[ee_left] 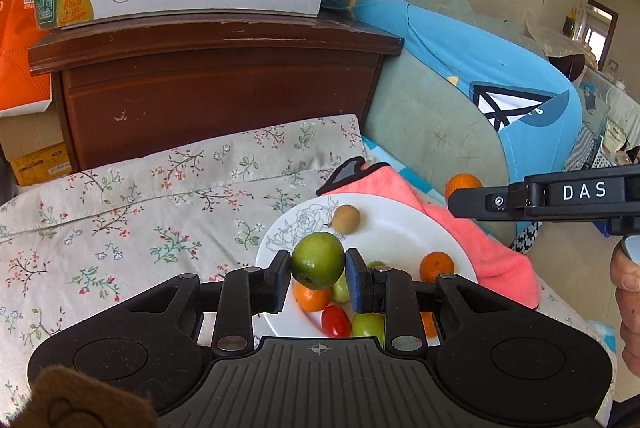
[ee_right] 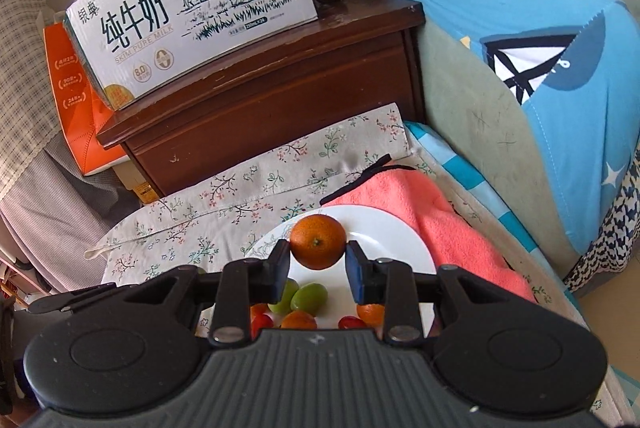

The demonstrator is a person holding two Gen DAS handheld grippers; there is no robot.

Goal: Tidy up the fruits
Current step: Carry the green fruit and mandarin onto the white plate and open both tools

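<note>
The left gripper (ee_left: 318,278) clamps a green fruit (ee_left: 317,260) above the white plate (ee_left: 404,228); the right gripper (ee_right: 318,268) clamps an orange (ee_right: 318,241) above it. Oranges, green fruits and a cherry tomato (ee_left: 335,321) cluster at the plate's six o'clock, a brown fruit (ee_left: 346,218) at twelve.

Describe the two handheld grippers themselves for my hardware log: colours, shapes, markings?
Both are matte black plastic. The left gripper and right gripper have ribbed centre panels, round side bulges, silver pivot screws and blue fingertip pads. From the left wrist, the right one's side reads "DAS" in white. No cables visible.
</note>
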